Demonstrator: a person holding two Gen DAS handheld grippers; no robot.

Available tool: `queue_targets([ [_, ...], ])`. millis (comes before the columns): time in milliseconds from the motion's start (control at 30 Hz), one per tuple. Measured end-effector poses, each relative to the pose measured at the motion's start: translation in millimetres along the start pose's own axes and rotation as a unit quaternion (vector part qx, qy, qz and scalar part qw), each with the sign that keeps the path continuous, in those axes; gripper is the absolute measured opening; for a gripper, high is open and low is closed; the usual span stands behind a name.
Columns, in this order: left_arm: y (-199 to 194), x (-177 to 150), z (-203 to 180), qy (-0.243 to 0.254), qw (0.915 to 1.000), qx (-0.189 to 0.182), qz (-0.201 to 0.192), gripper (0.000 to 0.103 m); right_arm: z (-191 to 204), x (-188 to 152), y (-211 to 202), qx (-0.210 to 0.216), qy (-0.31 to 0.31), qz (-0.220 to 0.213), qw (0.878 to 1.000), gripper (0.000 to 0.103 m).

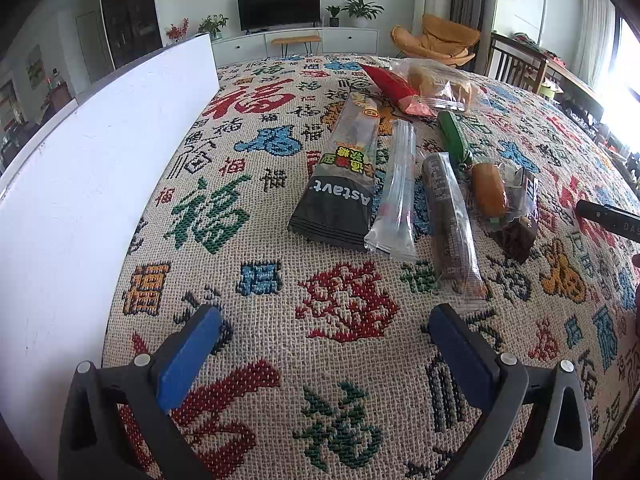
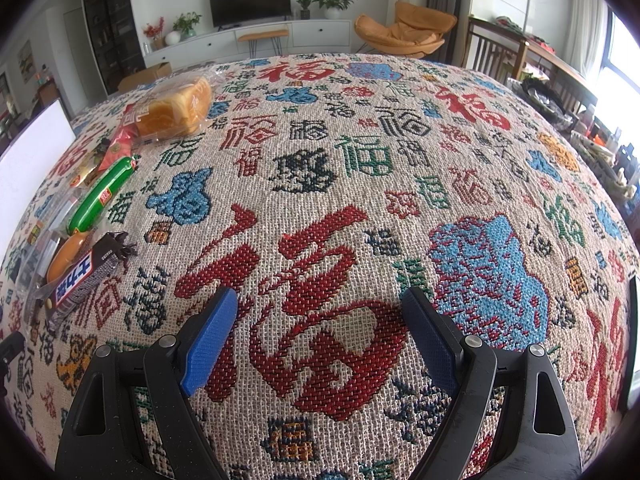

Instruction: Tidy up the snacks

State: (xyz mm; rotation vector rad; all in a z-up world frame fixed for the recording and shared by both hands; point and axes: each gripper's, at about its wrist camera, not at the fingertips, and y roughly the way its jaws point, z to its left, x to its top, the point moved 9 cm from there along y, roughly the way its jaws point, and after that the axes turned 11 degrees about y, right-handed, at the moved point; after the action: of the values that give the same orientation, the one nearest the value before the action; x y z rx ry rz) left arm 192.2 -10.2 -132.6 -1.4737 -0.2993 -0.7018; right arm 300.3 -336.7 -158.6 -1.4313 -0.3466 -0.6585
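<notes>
Both claws spread, empty. Snack row upper right of left claw [image 1: 324, 344], long axes pointing away; dark-wrapped bar [image 1: 450, 220] nearest.

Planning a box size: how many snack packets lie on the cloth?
8, perhaps more hidden: black Astavt pack, clear sleeve, dark roll, green sausage, orange bun, chocolate bar, red packet, bread bag.

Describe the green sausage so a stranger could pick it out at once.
On the patterned tablecloth, find the row of snacks right of the white board. The green sausage lies between the bagged bread and an orange sausage: the only solid green tube there.
</notes>
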Motion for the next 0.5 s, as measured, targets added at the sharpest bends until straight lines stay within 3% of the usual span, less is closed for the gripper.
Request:
queue_targets([
  [500, -0.1, -0.4, 0.3, -0.001, 1.0000, 0.000, 0.000, 0.103, 0.0, 0.0, -0.1, 0.000, 0.000, 0.000, 1.000, 0.087],
])
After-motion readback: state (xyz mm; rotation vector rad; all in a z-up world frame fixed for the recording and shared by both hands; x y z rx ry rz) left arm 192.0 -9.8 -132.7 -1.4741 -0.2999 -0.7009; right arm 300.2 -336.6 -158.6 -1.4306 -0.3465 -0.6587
